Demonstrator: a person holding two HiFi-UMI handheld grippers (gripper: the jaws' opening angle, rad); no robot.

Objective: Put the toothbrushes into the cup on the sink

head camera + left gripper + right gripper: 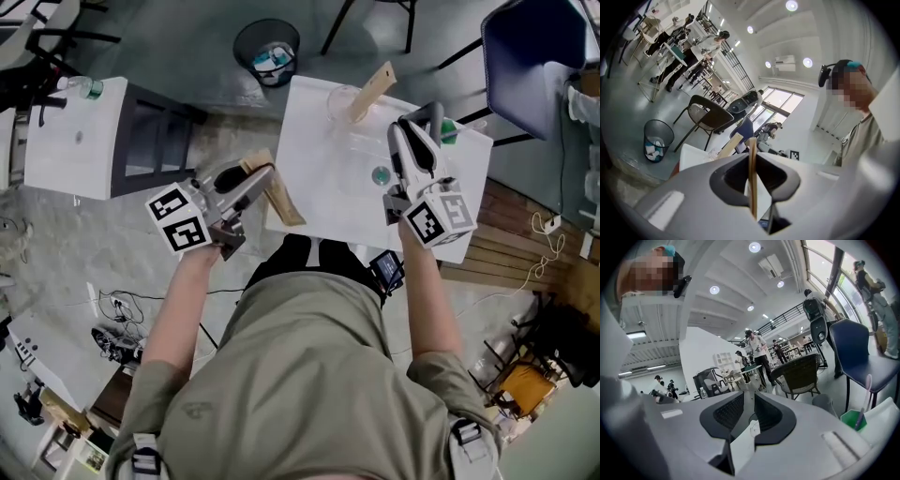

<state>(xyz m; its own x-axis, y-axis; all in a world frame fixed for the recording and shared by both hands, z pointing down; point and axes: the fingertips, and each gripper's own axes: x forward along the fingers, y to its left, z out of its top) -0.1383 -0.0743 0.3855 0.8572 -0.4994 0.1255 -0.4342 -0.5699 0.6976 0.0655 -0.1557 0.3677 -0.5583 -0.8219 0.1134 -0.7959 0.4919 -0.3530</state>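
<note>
In the head view a white sink top [319,202] lies in front of me, with a drain [380,174] in its basin. A clear cup [341,99] at its far edge holds one flat tan toothbrush [372,91]. My left gripper [261,180] is shut on a second tan toothbrush [279,197] at the sink's left edge; in the left gripper view that toothbrush [752,173] stands edge-on between the jaws. My right gripper [422,120] hovers over the sink's right side, jaws slightly apart and empty [749,401]. Beside it a green cup [853,419] holds a thin toothbrush [865,392].
A wire waste bin [266,52] stands on the floor beyond the sink. A blue chair [534,56] is at the far right. A white table [75,141] and a black chair [155,122] stand to the left. Cables [117,314] lie on the floor.
</note>
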